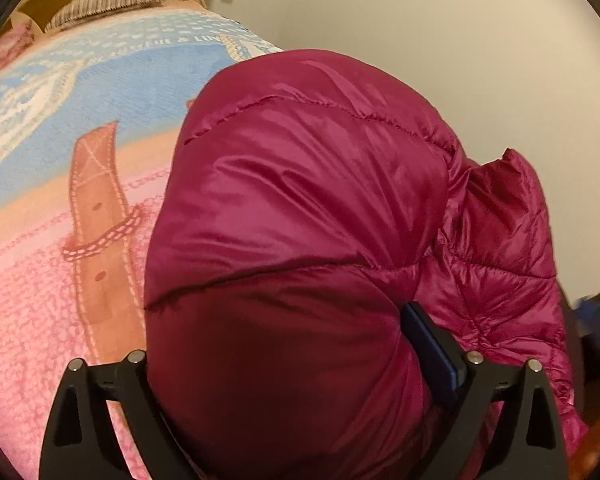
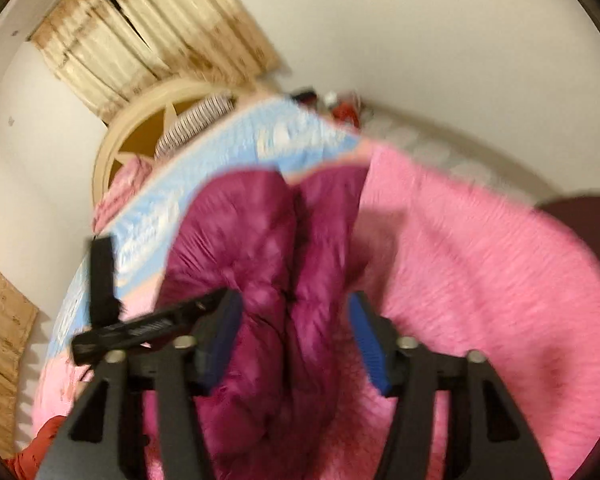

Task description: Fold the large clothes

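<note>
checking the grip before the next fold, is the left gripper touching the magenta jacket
Touching. The left wrist view shows the magenta jacket bulging between the left gripper fingers, pressed against the blue pad.

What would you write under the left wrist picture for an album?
Left gripper lifting a puffy magenta down jacket above a pink-and-blue blanket.

The puffy jacket (image 1: 300, 208) bulges up over the left claw (image 1: 300, 368), filling the gap between its fingers and blocking the way straight ahead. To its left the blanket (image 1: 60, 240) on the bed lies bare and flat, open for passage. In the right wrist view, jacket folds fill the space between the right claw's (image 2: 294, 340) spread fingers; open pink blanket lies to the right. A headboard (image 2: 140, 120) and striped pillow (image 2: 196, 124) close the bed's far end.
</note>
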`<control>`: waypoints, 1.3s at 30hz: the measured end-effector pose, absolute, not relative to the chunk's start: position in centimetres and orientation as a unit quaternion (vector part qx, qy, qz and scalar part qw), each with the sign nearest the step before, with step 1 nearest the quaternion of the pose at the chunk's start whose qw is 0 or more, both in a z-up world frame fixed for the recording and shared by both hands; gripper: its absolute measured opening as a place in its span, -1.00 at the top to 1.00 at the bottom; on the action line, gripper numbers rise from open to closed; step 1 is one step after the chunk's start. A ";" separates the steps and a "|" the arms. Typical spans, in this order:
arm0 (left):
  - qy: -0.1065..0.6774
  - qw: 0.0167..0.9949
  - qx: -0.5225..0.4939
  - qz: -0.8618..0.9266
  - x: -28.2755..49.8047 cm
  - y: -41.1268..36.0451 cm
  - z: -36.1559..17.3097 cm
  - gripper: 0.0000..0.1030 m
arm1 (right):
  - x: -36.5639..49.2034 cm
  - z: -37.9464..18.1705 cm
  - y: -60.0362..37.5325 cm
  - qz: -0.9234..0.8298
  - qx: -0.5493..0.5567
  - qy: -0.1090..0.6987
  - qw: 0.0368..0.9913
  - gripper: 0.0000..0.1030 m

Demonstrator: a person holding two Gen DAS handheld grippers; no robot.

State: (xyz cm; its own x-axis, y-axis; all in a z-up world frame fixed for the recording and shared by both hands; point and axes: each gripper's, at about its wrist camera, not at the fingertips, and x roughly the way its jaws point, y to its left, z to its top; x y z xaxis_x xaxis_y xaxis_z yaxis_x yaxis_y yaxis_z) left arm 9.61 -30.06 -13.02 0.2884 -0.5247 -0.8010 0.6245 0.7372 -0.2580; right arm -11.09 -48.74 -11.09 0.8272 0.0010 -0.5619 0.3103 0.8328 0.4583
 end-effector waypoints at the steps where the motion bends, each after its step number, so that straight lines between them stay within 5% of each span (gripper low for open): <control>1: 0.473 0.806 0.062 -0.350 9.1 -30.1 -12.8 -0.96 | -11.3 -10.2 -48.4 -0.090 0.261 0.279 0.920 0.36; 7: 0.440 0.830 0.117 -0.323 6.9 -30.9 -11.9 -0.98 | -6.4 -7.4 -46.0 -0.076 0.226 0.283 0.929 0.39; 13: 0.442 0.826 0.114 -0.330 6.6 -30.6 -11.9 -0.98 | -0.1 -12.9 -48.4 -0.121 0.263 0.364 0.885 0.48; 22: 0.430 0.829 0.139 -0.330 6.3 -31.3 -12.2 -0.99 | -2.9 -17.6 -50.7 -0.125 0.318 0.360 0.868 0.66; 30: 0.418 0.838 0.151 -0.318 5.5 -32.1 -12.3 -0.99 | -2.7 -16.8 -48.6 -0.172 0.257 0.369 0.877 0.67; 36: 0.394 0.844 0.190 -0.311 2.7 -30.3 -10.7 -0.99 | -5.4 -14.9 -44.8 -0.198 0.174 0.364 0.893 0.58; 39: 0.386 0.848 0.190 -0.309 1.6 -29.0 -10.0 -0.99 | -9.8 -13.4 -43.0 -0.188 0.186 0.328 0.907 0.33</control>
State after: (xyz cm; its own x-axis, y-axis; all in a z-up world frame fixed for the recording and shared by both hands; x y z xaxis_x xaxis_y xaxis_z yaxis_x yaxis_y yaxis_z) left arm 1.63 -28.97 -9.97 0.5115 -0.3784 -0.7715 0.6708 0.7370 0.0833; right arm -9.81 -43.01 -13.44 0.7135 -0.2185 -0.6657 0.4633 0.8599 0.2144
